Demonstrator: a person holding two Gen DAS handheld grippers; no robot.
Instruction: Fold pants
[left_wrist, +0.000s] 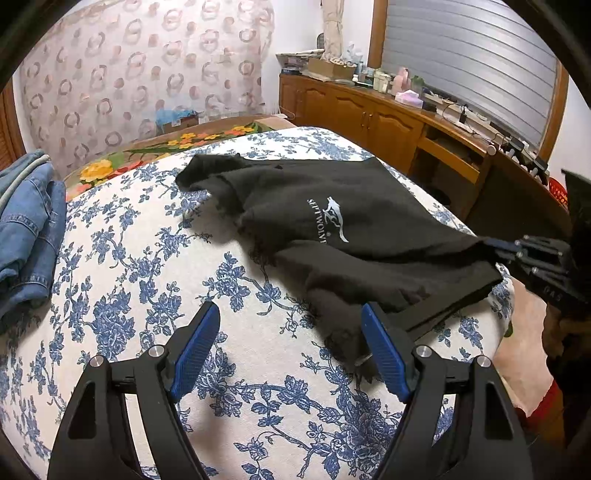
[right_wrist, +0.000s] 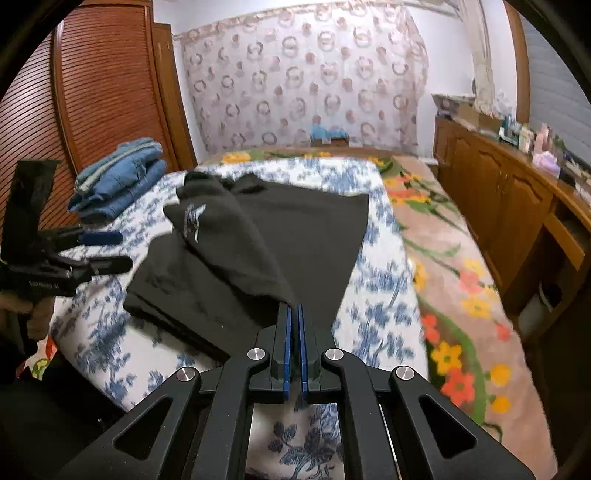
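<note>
The black pants (left_wrist: 354, 236) lay partly folded on the blue-flowered white cloth (left_wrist: 155, 266) and serve as the landmark. At their near edge the right gripper (right_wrist: 294, 314) was pinched tight on a fold of the fabric, lifting it. Just left of the pants' near corner the left gripper (left_wrist: 291, 332) hung with jaws wide, holding nothing. Beyond the pants to the left sat folded jeans (right_wrist: 118, 181); to their right, the wooden cabinet (right_wrist: 509, 199).
</note>
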